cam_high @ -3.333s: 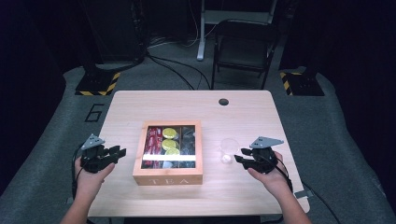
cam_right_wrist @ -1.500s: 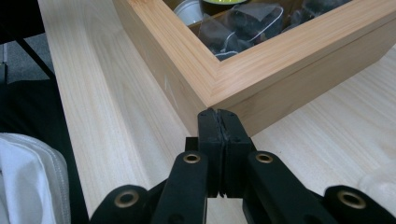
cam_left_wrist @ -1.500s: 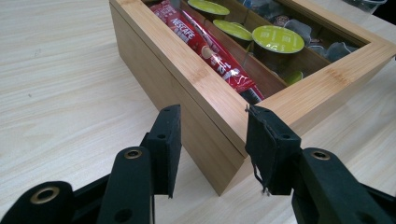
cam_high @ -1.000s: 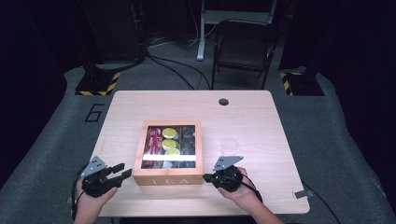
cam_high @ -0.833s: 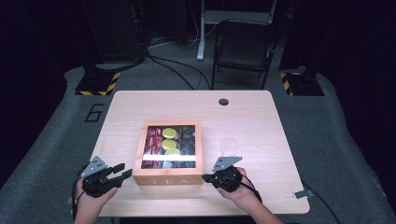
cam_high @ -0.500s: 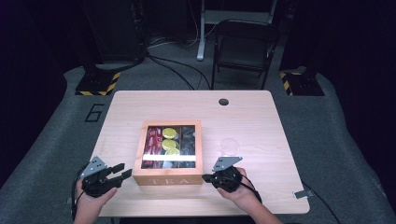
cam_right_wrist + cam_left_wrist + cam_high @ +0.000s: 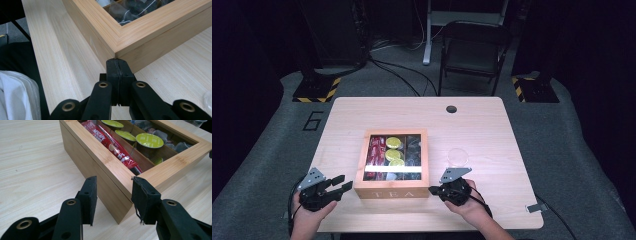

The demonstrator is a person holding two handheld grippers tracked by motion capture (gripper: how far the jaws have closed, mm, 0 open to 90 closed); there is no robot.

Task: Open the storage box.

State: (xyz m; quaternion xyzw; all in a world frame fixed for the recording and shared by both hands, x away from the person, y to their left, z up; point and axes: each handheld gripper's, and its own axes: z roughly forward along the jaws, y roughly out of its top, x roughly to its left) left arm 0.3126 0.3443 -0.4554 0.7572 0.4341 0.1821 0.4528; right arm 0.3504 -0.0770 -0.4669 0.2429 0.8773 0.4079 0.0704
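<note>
Since a second ago, hardly moved. Left hand-held gripper [image 7: 113,202] spread wide at the tea box's [image 7: 392,192] near left corner; right hand-held gripper [image 7: 116,75] pinched empty, pressed at near right corner. Box mid-counter, toward near edge; probably bracing for lid.

Wooden tea box [image 7: 392,190] sits mid-table [image 7: 492,130], glass lid showing red sachets at left and yellow-green pods in the middle. Left gripper [image 7: 343,183] just left of its near-left corner, jaws apart. Right gripper [image 7: 432,190] at its near-right corner. Clear round dish [image 7: 458,157] right of box. Folding chair [image 7: 472,50] beyond far edge.
</note>
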